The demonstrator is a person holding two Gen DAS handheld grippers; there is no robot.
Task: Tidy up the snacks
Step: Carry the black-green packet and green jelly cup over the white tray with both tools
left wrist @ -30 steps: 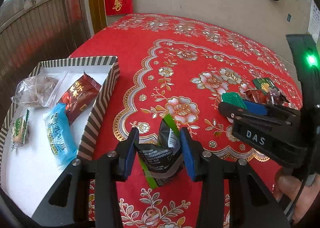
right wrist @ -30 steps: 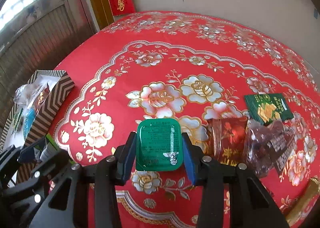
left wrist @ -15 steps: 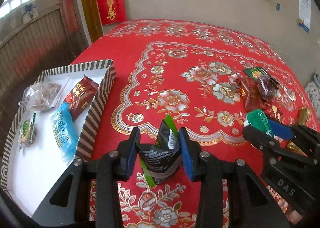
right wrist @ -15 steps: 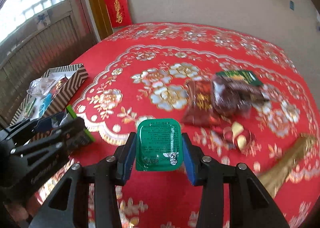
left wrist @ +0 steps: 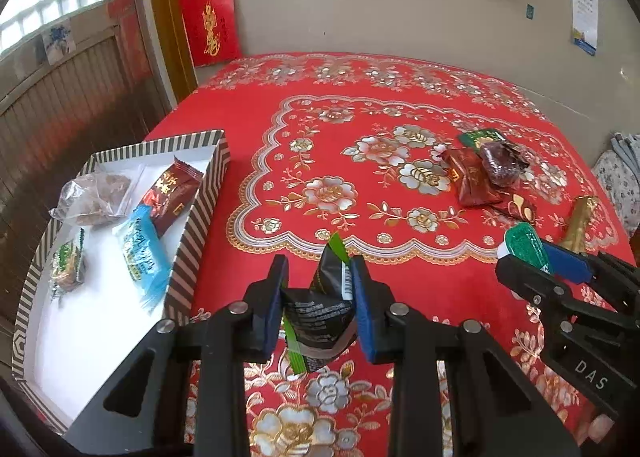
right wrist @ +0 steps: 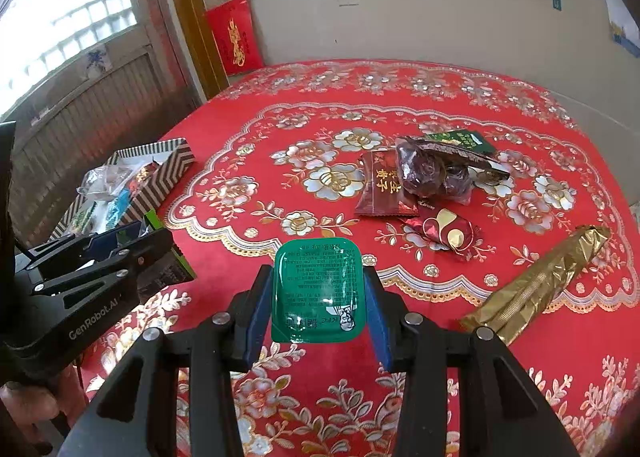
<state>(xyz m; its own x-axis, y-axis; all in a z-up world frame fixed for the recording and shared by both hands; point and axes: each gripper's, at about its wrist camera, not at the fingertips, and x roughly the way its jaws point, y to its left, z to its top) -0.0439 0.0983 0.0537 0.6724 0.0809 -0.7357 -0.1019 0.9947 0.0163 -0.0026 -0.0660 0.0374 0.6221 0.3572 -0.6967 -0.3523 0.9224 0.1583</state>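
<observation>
A clear bag [left wrist: 94, 193], a dark red packet [left wrist: 172, 191], a blue packet [left wrist: 142, 253] and a small green-printed packet [left wrist: 66, 267] are held in the striped box [left wrist: 200, 213], while a crumpled black packet [left wrist: 320, 305] is clamped in the left gripper [left wrist: 318, 307], whose jaws have just been closing on it, and a green sauce tub [right wrist: 318, 289] is gripped by the right gripper [right wrist: 318, 297], both above the red tablecloth [left wrist: 360, 145].

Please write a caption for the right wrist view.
Right gripper holds a green sauce cup above the red tablecloth.

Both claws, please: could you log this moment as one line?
left claw: shut on black packet | right claw: shut on green sauce tub | striped box: four snacks
</observation>
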